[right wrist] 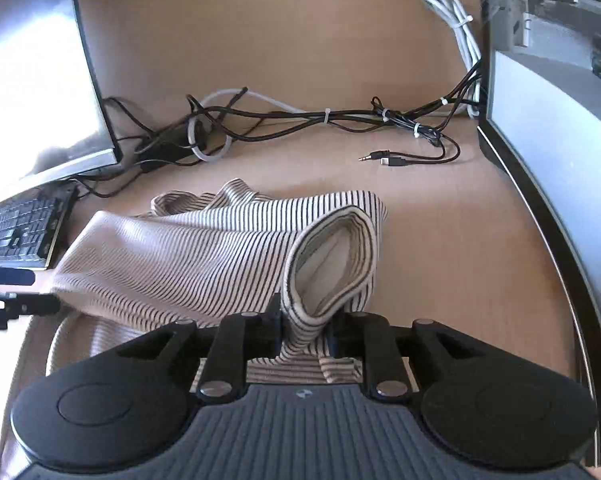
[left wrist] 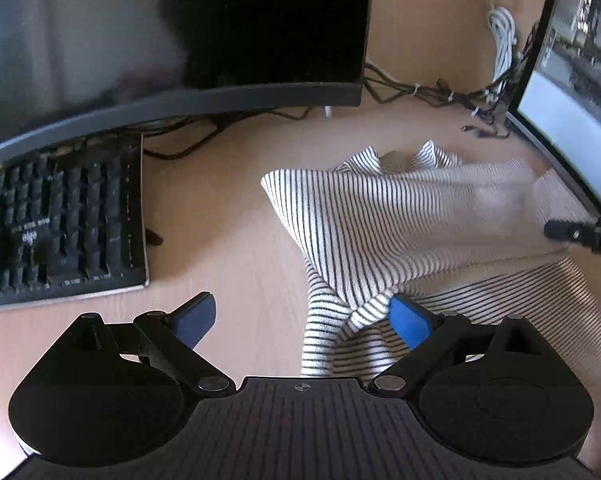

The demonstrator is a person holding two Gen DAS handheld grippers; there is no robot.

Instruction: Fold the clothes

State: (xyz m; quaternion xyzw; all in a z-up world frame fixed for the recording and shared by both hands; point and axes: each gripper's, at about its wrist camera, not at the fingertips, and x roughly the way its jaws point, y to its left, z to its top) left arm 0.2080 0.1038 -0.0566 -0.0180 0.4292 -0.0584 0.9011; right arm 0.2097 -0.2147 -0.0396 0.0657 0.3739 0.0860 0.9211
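Striped garment (left wrist: 380, 232) mid-fold on the wooden desk (left wrist: 228, 216).
Left wrist view: left gripper (left wrist: 300, 320) spread wide, one pad touching cloth. Right wrist view: right gripper (right wrist: 304, 332) pinches the cuff (right wrist: 332, 264), lifted; next, probably carry it across and lay flat.

I see a pale wood-grain bench (right wrist: 452, 240) carrying everything. A striped garment (right wrist: 188, 256) lies crumpled on its middle, partly lifted off the surface. To its left sits a black keyboard (left wrist: 60, 220), near the foot of a dark monitor (left wrist: 180, 40). Behind the garment a bundle of black and white cables (right wrist: 328, 118) runs across the bench toward a second monitor (right wrist: 560, 140) at the right.
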